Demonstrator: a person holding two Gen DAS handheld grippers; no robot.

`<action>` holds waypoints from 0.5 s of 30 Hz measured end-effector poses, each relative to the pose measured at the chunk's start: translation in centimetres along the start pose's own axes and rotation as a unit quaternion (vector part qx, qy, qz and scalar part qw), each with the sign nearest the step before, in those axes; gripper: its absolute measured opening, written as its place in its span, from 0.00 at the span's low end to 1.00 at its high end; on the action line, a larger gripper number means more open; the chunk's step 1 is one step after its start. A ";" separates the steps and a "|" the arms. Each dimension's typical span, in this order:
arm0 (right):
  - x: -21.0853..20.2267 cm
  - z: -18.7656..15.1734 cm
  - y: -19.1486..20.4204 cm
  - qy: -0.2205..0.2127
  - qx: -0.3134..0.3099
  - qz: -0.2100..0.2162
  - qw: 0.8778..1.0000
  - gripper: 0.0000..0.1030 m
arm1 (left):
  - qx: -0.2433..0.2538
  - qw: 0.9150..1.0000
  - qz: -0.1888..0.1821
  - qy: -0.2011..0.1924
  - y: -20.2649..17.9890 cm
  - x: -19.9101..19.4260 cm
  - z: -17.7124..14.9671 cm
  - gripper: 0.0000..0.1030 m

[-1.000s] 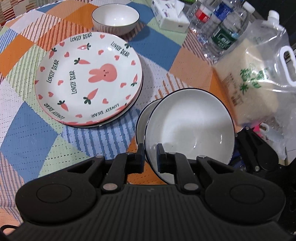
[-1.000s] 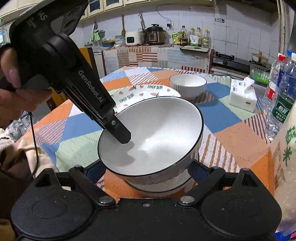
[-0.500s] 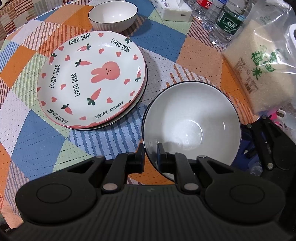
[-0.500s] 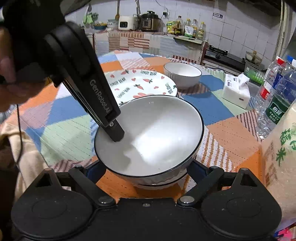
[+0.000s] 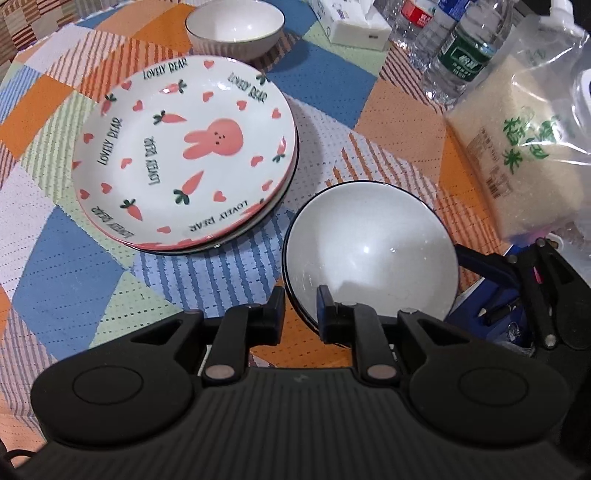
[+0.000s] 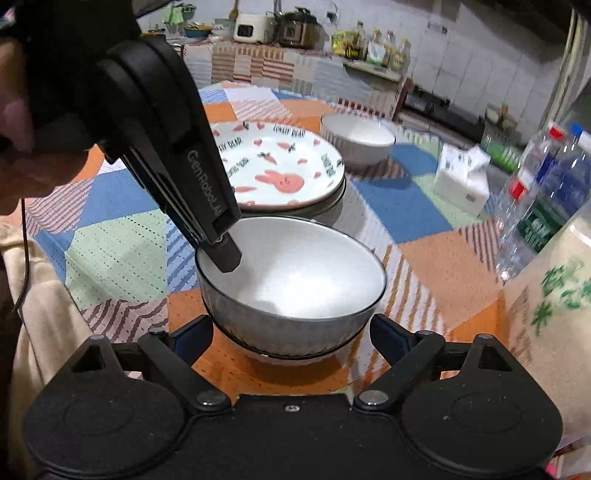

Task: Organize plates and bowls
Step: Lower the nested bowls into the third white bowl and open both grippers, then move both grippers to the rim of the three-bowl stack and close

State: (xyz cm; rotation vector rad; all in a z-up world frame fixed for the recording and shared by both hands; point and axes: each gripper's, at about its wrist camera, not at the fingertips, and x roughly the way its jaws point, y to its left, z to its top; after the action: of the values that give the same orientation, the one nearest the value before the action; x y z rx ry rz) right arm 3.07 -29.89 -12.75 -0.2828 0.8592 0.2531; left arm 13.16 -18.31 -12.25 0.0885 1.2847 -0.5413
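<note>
Left gripper (image 5: 301, 314) set narrow, one finger outside and one inside the near rim of the top bowl (image 5: 369, 251); seems to pinch the rim, though contact of the outer pad is hard to make out. Right gripper (image 6: 291, 343) spread wide, a fingertip on either side of the bowl stack, neither pad touching the bowl wall.

Top bowl: white inside, dark line around the rim, upright on the patchwork tablecloth (image 5: 66, 266), just beside the rabbit plate (image 5: 184, 147).

Seen only from the right wrist:
- a lower bowl (image 6: 291, 354) nested under the top one, its rim peeping out below the ribbed wall
- the left gripper coming down steeply from the upper left, held by a hand (image 6: 22, 147), its inner finger against the inside wall of the bowl
- a kitchen counter (image 6: 295, 26) with appliances and bottles beyond the table

Seen better from the left wrist:
- the rabbit plate lying on a dark-rimmed plate (image 5: 288, 188)
- a small white bowl (image 5: 234, 26) alone at the far edge, well apart from the stack
- a tissue pack (image 5: 354, 26), water bottles (image 5: 461, 55) and a bag of rice (image 5: 517, 147) along the right side, the bag near the stacked bowls
</note>
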 end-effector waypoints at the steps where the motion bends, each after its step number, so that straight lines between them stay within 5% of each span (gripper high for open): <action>1: -0.4 0.0 0.0 -0.005 -0.006 0.002 1.000 0.91 | -0.001 1.000 -0.003 -0.005 0.1 -0.4 0.0 0.15; 11: -3.2 2.1 -2.5 -0.045 -0.005 0.014 0.999 0.91 | -0.027 0.998 -0.016 -0.046 2.6 -4.8 1.8 0.15; 15: -4.9 4.0 -4.6 -0.094 0.000 0.045 0.995 0.91 | -0.025 0.998 -0.018 -0.061 3.4 -6.7 3.1 0.15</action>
State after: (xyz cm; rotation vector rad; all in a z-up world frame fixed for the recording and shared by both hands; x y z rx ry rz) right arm 4.36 -33.26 -5.86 -0.2172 0.6872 0.3572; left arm 16.21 -14.18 -5.95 -0.0084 1.1817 -0.5366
